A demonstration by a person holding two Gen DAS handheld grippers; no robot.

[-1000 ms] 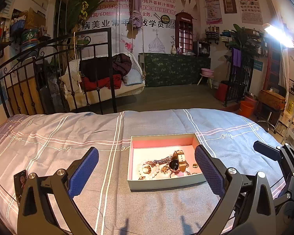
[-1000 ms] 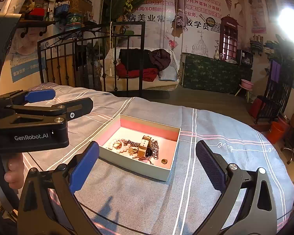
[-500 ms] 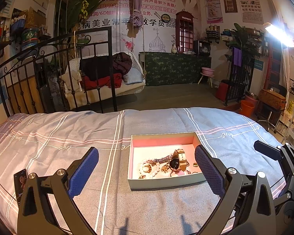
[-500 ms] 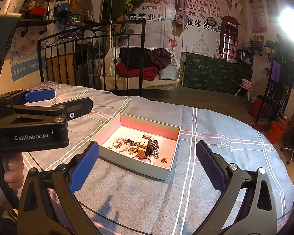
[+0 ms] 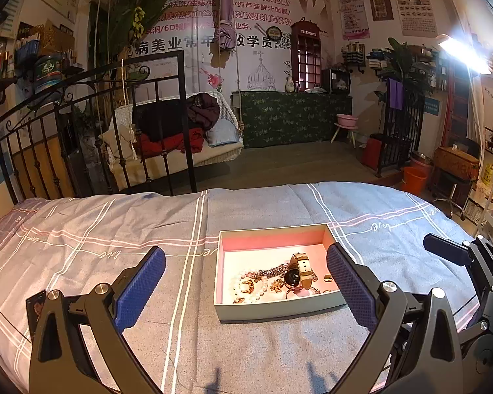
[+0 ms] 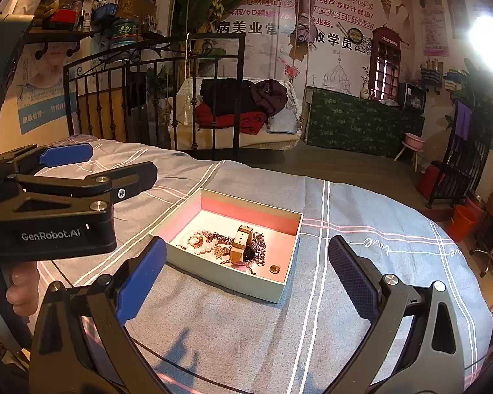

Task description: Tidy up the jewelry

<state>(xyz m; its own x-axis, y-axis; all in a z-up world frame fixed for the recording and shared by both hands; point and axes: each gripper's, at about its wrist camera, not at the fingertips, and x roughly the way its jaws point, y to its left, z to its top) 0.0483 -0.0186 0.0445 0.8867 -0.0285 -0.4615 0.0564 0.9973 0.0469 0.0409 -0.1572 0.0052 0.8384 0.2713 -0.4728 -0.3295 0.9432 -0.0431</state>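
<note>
Grey-blue checked bedding (image 5: 263,354) fills the foreground of both wrist views, with an iron bedstead and a cluttered shop-like room behind it. On the bedding sits the one container I can see, a shallow open box (image 5: 279,310) with pale outer walls and a pink lining.

All the jewelry I can make out lies inside that box, heaped toward its near side. A watch (image 5: 297,274) with a tan strap and dark face sits on top, a silvery chain (image 6: 259,246) runs under it, a string of pearls (image 5: 246,287) curls at the left with a gold ring (image 6: 196,240) inside the loop, and a small gold piece (image 6: 274,268) lies apart near the right wall. The far part of the box floor is bare. I see no dividers and no lid.

My left gripper (image 5: 245,287) hangs low over the bedding with its blue pads spread wide and nothing between them. My right gripper (image 6: 246,274) is likewise wide open and empty, held back from the box; the left tool shows at the side of its view, with fingertips (image 6: 19,284) on its handle.

Judging progress: nothing lies loose on the bedding, so gathering looks complete, yet the pieces are tangled. That fits either a pile waiting to be sorted out or items just collected into the box; I cannot tell which.
</note>
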